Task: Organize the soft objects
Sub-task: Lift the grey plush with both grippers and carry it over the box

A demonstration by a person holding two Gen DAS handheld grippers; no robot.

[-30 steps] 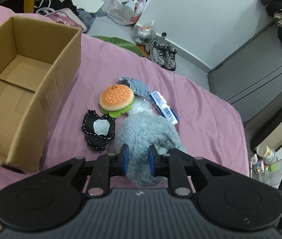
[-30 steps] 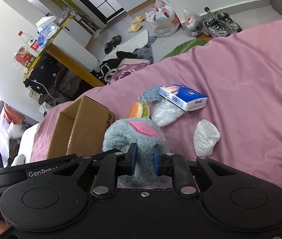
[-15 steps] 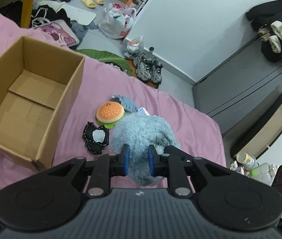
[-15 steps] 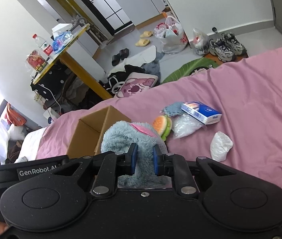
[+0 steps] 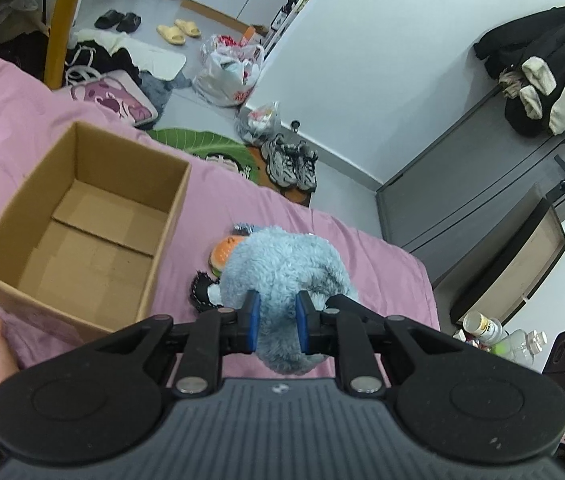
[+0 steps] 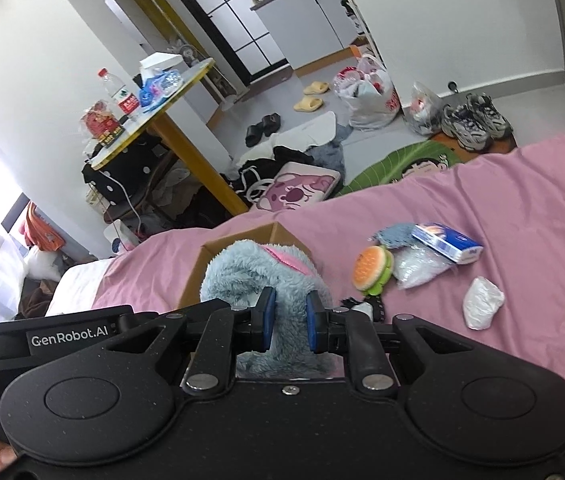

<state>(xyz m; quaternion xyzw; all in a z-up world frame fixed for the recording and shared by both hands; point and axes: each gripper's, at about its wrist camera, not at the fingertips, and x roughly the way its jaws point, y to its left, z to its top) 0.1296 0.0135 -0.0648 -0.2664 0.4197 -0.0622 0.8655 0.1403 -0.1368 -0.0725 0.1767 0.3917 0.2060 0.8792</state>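
Observation:
Both grippers are shut on one grey-blue plush toy (image 5: 286,264), which hangs lifted above the pink bed. My left gripper (image 5: 276,322) pinches one side of it. My right gripper (image 6: 287,322) pinches the other side of the plush toy (image 6: 250,272), whose pink ear patch shows on top. An open, empty cardboard box (image 5: 82,224) sits on the bed to the left of the plush; in the right wrist view its rim (image 6: 238,238) shows just behind the plush. A burger plush (image 6: 372,268) and a black-and-white plush (image 5: 204,292) lie on the bed.
A tissue pack (image 6: 446,242), a clear bag (image 6: 414,266), a small blue-grey cloth (image 6: 394,234) and a white crumpled bag (image 6: 482,306) lie on the pink bedspread (image 6: 522,208). Beyond the bed's edge the floor holds shoes (image 5: 292,162), bags and clothes. A yellow-legged table (image 6: 170,92) stands behind.
Both grippers have lifted the plush toy up off the bed and carried it left, towards the cardboard box. The other items have stayed where they lay.

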